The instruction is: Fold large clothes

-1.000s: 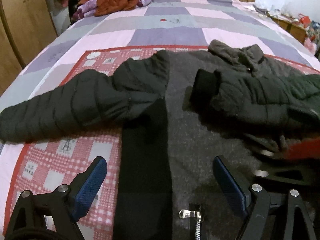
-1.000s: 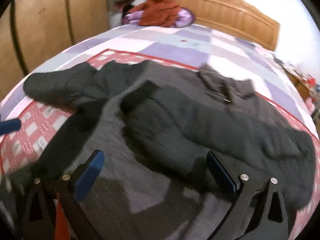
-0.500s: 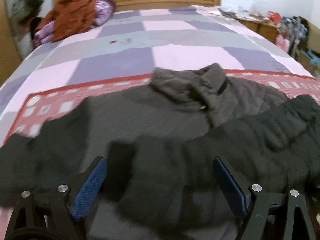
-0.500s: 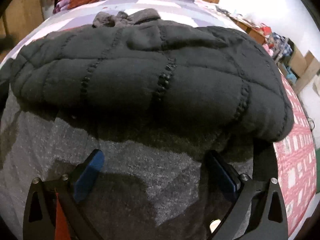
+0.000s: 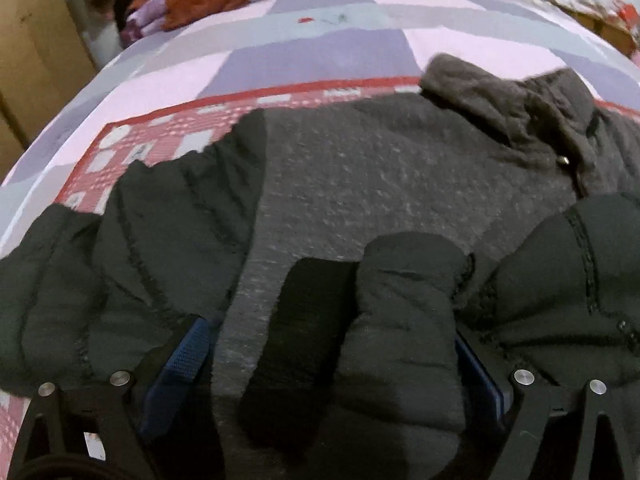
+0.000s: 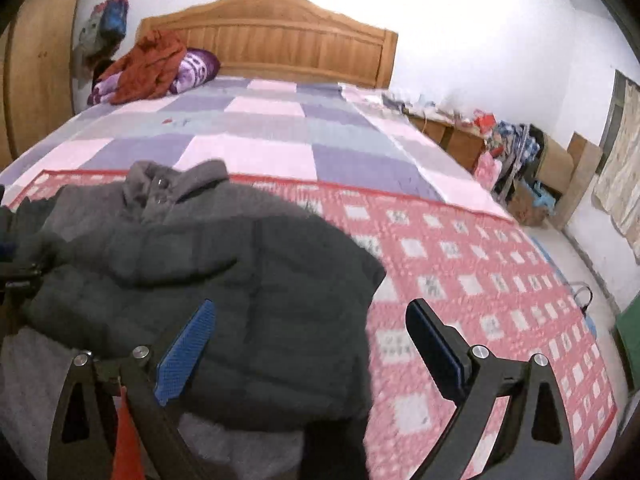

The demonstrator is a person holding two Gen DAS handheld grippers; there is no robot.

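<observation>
A large dark jacket with a grey fleece body and black quilted sleeves lies flat on the bed. Its collar points to the headboard. One sleeve is folded across the chest, and its black cuff and quilted end lie between the fingers of my open left gripper. The other sleeve stretches out to the left. In the right wrist view the jacket fills the lower left, and my right gripper is open over its right edge, holding nothing.
The jacket rests on a red checked blanket over a purple and pink quilt. An orange garment and a purple pillow lie by the wooden headboard. Cluttered furniture stands at the bed's right side, a wardrobe at the left.
My left gripper has dropped low over the folded sleeve, so the cuff now lies between its fingers. My right gripper has lifted and swung right, from close over the sleeve to the jacket's right edge.
</observation>
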